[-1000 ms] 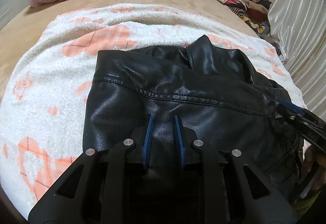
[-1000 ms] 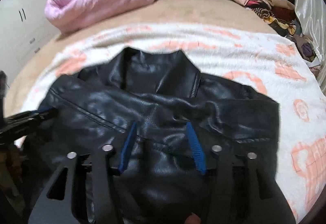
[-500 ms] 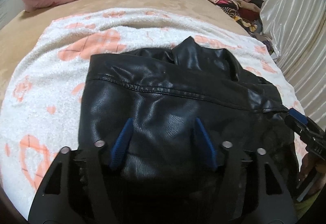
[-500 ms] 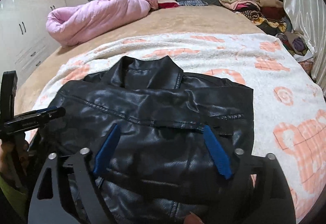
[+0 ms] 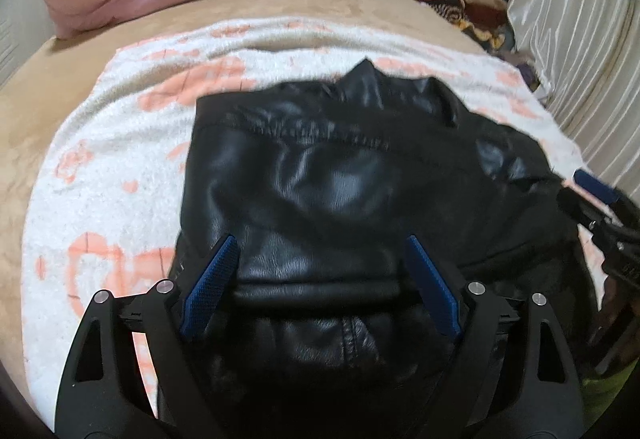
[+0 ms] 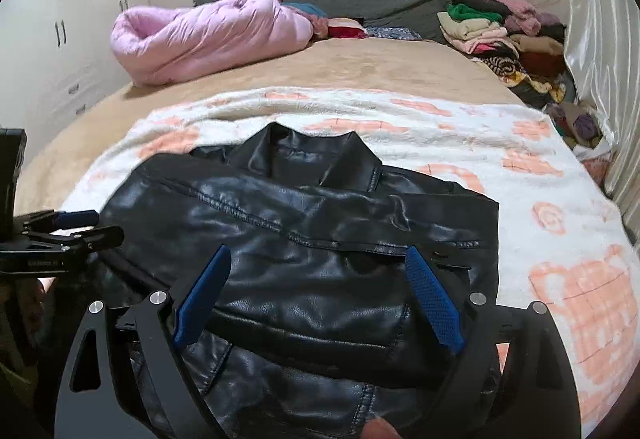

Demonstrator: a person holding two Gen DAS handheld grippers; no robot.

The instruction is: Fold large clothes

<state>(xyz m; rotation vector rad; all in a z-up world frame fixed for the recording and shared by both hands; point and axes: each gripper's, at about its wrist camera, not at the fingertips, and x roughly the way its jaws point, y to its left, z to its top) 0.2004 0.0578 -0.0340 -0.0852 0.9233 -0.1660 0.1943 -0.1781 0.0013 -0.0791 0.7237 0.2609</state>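
Note:
A black leather jacket (image 5: 320,175) lies folded on a white blanket with orange patterns (image 5: 112,143), its collar at the far end. It also shows in the right wrist view (image 6: 304,239). My left gripper (image 5: 320,279) is open and empty, its blue pads spread wide above the jacket's near fold. My right gripper (image 6: 318,291) is open and empty above the jacket's near right part. Each gripper shows at the edge of the other's view: the right gripper (image 5: 596,199) and the left gripper (image 6: 72,225).
The blanket (image 6: 520,175) covers a tan bed (image 6: 360,67). A rolled pink duvet (image 6: 208,35) lies at the far left. A pile of folded clothes (image 6: 504,35) sits far right by a silvery curtain (image 6: 604,39). White wardrobes (image 6: 60,39) stand left.
Both grippers opened wide and let go of the jacket, then pulled back and up. The jacket has settled flat on the blanket in its folded shape.

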